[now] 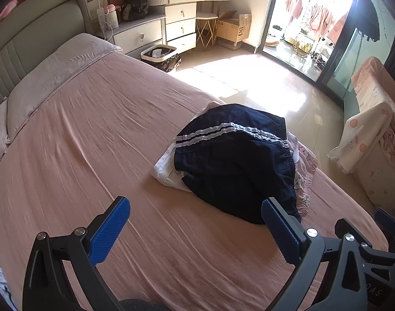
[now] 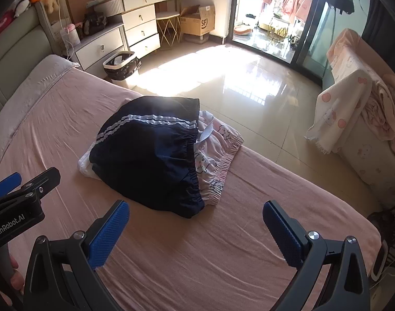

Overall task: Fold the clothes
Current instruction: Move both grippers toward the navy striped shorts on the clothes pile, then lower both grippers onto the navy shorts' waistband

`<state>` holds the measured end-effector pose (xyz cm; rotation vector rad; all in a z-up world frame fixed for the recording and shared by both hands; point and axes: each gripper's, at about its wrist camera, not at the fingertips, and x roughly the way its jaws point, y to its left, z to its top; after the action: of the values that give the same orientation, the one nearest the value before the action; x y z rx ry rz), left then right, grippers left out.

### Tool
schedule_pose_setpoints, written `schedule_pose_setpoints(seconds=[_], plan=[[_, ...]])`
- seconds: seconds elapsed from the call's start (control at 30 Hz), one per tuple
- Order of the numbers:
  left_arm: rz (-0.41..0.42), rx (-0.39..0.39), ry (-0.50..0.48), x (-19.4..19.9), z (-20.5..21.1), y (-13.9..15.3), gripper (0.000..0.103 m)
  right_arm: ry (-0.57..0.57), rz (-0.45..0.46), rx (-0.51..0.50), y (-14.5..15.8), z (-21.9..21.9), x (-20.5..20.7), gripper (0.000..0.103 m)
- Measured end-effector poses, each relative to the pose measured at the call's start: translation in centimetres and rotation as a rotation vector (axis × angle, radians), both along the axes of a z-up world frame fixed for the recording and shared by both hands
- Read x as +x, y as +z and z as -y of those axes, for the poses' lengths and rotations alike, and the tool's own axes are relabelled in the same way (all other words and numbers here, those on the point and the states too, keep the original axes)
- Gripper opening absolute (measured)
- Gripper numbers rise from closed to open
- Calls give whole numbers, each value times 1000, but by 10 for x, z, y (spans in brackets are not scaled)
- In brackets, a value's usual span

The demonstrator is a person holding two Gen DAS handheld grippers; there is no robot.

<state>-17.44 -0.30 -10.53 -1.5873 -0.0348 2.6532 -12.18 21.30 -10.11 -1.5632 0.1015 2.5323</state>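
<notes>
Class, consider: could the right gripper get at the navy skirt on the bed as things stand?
Probably yes: the right gripper is open and empty, the navy skirt tops the pile just ahead, and only bare bed sheet lies between.

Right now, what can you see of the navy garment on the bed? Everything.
The navy garment looks like shorts or a skirt in thin woven fabric: two white ruffled stripes across it and a gathered elastic edge toward the right gripper's side. It lies folded and slightly mounded on top of a small stack, over a pink cartoon-print garment and a white one, on the pink bedsheet near the bed's far edge. Neither gripper touches it.
</notes>
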Motion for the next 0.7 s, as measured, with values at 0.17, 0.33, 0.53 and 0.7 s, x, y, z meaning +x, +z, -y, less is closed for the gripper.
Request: schedule_pose_setpoints(seconds=[0.17,0.33,0.53,0.7], plan=[[18,16,-15,-14,-2,-19,103,-10,11,-34,-16,-2,-12,103],[42,30,-20,-25,-5,-38,103,-19,30,-81,-36,-6,-22,103],[75,24,-19,-34,-7,-59,103,10,21,-139,-51,-9,-29,103],[90,64,-26,-39,-9,-75,103,34,11,-190,-65,-12,-35,103]])
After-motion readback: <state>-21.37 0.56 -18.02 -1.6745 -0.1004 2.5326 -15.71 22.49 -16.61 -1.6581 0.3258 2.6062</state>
